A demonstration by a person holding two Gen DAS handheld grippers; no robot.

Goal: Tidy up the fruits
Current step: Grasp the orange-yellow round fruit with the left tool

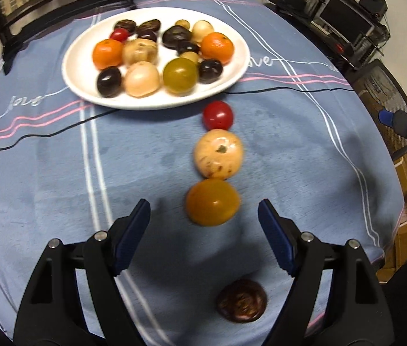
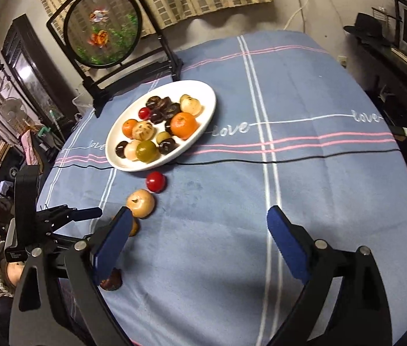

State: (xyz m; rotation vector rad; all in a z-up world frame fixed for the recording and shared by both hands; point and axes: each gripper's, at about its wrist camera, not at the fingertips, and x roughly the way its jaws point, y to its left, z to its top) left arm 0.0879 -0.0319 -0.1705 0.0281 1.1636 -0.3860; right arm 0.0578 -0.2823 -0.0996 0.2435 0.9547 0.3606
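Midway through laying fruit from the white plate (image 1: 241,66) into a row on the blue-clothed surface (image 1: 304,155): red cherry tomato (image 1: 218,114), pale peach-coloured fruit (image 1: 218,153), orange-yellow tomato (image 1: 212,201), then a dark brown fruit (image 1: 241,300) set apart nearer. Left gripper (image 1: 203,213) with jaws spread wide and empty, above that brown fruit. Right gripper (image 2: 199,225) likewise wide, empty, off to the side. Next, probably: back to the plate for another piece

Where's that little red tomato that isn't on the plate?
The red tomato lies on the blue tablecloth just off the white plate, heading a line of fruit, with the pale peach-coloured fruit right behind it.
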